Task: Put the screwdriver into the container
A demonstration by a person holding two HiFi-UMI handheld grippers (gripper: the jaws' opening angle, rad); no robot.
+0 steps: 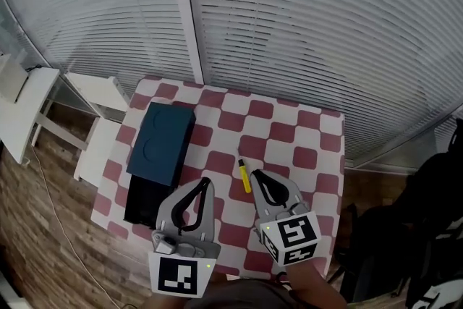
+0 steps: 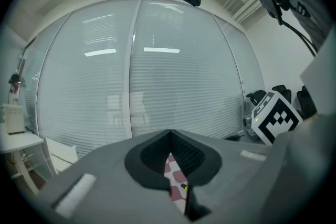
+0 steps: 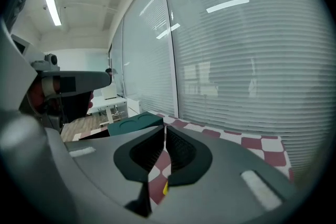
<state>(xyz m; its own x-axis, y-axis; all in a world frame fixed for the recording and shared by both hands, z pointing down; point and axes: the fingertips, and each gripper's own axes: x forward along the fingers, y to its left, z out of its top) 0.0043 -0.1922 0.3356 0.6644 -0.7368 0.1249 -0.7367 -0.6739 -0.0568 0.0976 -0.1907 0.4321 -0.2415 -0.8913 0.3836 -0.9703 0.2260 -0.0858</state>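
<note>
Yellow screwdriver (image 1: 244, 175) is flat on the red-and-white checked cloth (image 1: 289, 134) and not in the container yet. It sits right of the dark teal container (image 1: 160, 141), clearly apart from it.

The container is on the left half of the table with its lid closed. A black section shows at its near end.

Right gripper (image 1: 256, 177) has its tips just beside the screwdriver's near end; can't tell if they touch. Its jaws are a narrow slit apart with nothing pinched, only cloth and a bit of yellow showing through the gap.

Left gripper (image 1: 207, 184) sits between the container and the screwdriver. Its jaws are pressed together at the tips and empty.

Both grippers point toward the window blinds (image 1: 325, 25) behind the table.
</note>
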